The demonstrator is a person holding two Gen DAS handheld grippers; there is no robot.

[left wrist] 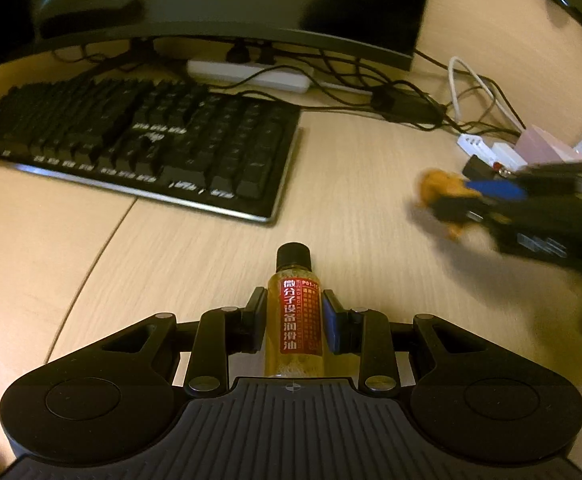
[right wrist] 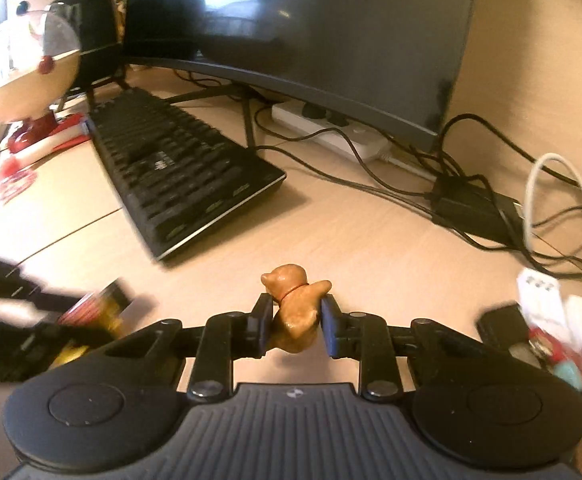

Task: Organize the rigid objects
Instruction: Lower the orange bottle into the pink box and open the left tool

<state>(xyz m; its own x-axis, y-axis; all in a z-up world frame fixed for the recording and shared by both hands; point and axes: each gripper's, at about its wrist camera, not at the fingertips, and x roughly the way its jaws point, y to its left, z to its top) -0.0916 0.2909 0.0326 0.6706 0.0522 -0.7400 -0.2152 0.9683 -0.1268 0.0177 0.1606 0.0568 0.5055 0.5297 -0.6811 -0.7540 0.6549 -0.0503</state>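
My left gripper (left wrist: 293, 322) is shut on a small bottle of yellow oil (left wrist: 293, 312) with a black cap and a red label, held above the wooden desk. My right gripper (right wrist: 295, 322) is shut on a small orange-brown animal figurine (right wrist: 294, 308), also above the desk. In the left wrist view the right gripper with the figurine (left wrist: 441, 194) shows blurred at the right. In the right wrist view the left gripper with the bottle (right wrist: 91, 312) shows blurred at the left.
A black keyboard (left wrist: 139, 140) lies in front of a curved monitor (left wrist: 211, 4). A white power strip (left wrist: 251, 74) and tangled cables (right wrist: 471, 200) sit behind. Small white and pink boxes (left wrist: 511, 150) cluster at the right. A round-headed figure (right wrist: 31, 84) stands far left.
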